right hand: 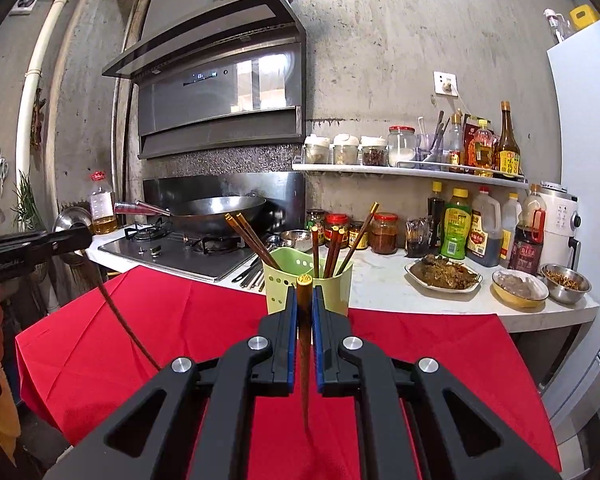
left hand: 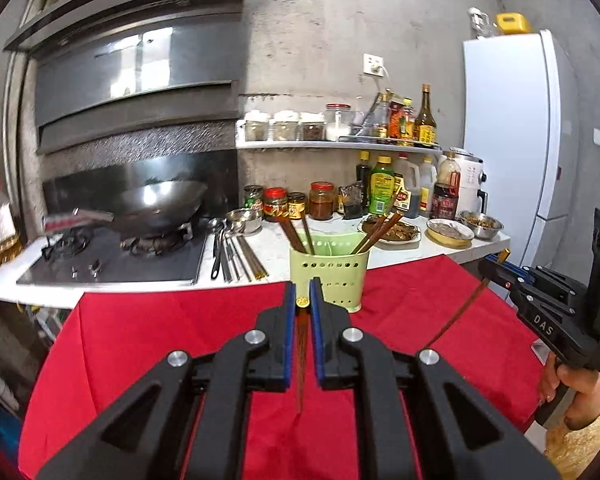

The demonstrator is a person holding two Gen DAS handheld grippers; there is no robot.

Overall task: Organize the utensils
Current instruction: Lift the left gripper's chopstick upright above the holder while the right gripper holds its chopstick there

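Note:
My left gripper (left hand: pixel 302 286) is shut on a dark wooden chopstick (left hand: pixel 301 360) that hangs with its gold cap up, above the red cloth (left hand: pixel 140 340). Just beyond stands a pale green perforated holder (left hand: pixel 340 272) with several chopsticks in it. My right gripper (right hand: pixel 305 292) is likewise shut on a gold-capped chopstick (right hand: pixel 305 360), with the green holder (right hand: pixel 278 280) right behind it. Each view shows the other gripper at its side: the right gripper (left hand: pixel 490 266) with its chopstick (left hand: pixel 456 320), and the left gripper (right hand: pixel 82 237) with its chopstick (right hand: pixel 120 312).
Behind the holder, the white counter (right hand: pixel 380 284) carries metal spoons and chopsticks (left hand: pixel 236 256), sauce jars and bottles, and dishes of food (right hand: pixel 444 274). A wok (right hand: pixel 216 210) sits on the gas hob to the left. A white fridge (left hand: pixel 508 128) stands at the right.

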